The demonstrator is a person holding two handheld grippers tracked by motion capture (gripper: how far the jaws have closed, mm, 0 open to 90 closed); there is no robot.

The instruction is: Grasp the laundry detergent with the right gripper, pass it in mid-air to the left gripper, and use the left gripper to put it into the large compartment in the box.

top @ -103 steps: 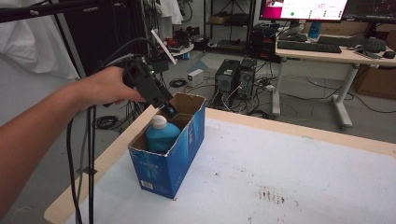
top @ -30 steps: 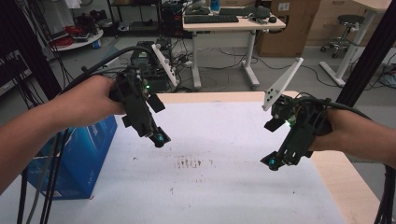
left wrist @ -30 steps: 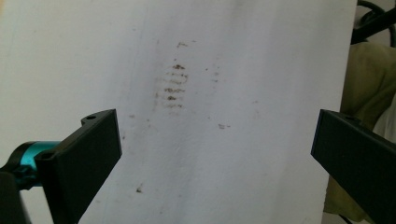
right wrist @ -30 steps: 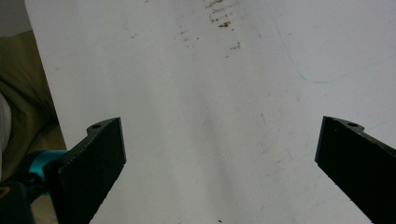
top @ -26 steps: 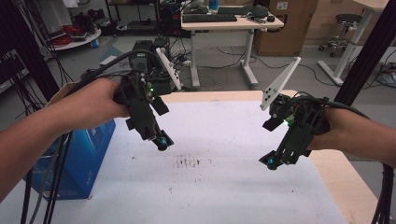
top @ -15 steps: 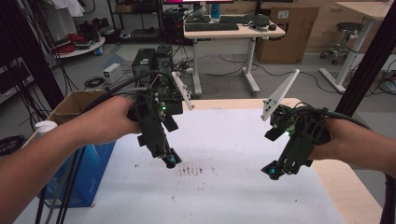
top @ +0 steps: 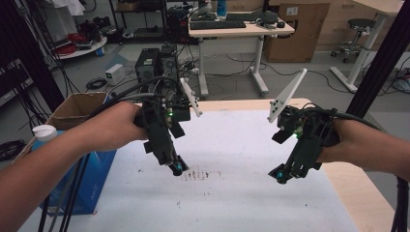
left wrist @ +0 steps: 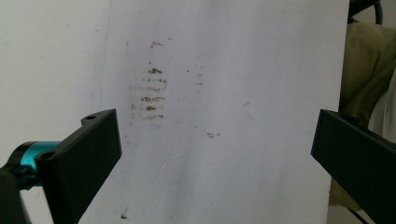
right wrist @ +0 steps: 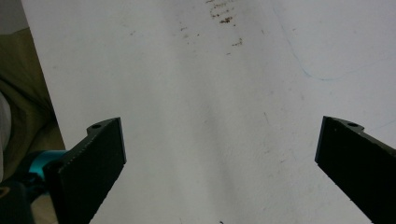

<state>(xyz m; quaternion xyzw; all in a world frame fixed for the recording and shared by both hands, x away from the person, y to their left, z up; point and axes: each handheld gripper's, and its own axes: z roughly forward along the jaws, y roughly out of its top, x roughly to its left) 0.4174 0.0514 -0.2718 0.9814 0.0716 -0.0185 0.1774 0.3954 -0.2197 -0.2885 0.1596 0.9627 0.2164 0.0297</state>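
High view: your left claw [top: 177, 168] hovers at centre frame beside the brown smudges [top: 200, 174] on the white worktop [top: 241, 145]. Your right claw [top: 280, 176] hangs right of centre. Both claws gape wide, holding nothing; the blue box [top: 94, 179] sits at lower left.

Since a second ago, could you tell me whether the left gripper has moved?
Yes. The left gripper has moved toward the brown marks at the white table's middle, away from the blue box.
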